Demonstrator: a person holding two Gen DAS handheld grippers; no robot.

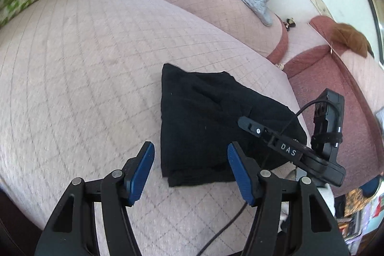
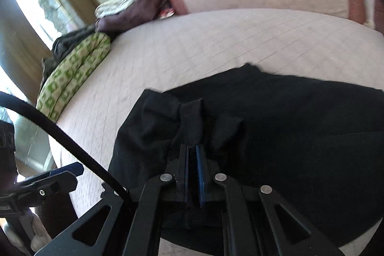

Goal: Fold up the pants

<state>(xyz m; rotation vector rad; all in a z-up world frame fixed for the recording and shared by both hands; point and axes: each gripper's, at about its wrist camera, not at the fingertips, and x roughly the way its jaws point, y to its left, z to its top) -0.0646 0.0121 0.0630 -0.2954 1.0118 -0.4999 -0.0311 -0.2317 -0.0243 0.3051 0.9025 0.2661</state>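
The left gripper [image 1: 190, 174] stands with its jaws wide apart and nothing between the blue pads [image 1: 141, 174]. No pad touches cloth. The black pants [image 1: 216, 126] lie folded into a compact bundle on the pale quilted cover [image 1: 84, 88], just ahead of the jaw gap and slightly toward the right-hand pad. The near edge of the bundle sits just beyond the pad tips.

The right gripper [image 2: 192, 155] has its jaws drawn almost fully together. A narrow ridge of black fabric, possibly a belt loop or a pinched fold, rises directly from between the pad tips; the jaws are clamped on the pants [image 2: 288, 131]. The rest of the garment spreads ahead of and to both sides of the closed jaws and passes beneath them.

In the left wrist view, the right gripper [image 1: 247, 122] appears to the right of the open jaws, its tip resting on the far side of the bundle. A black cable [image 2: 60, 128] runs to the left of the closed jaws.
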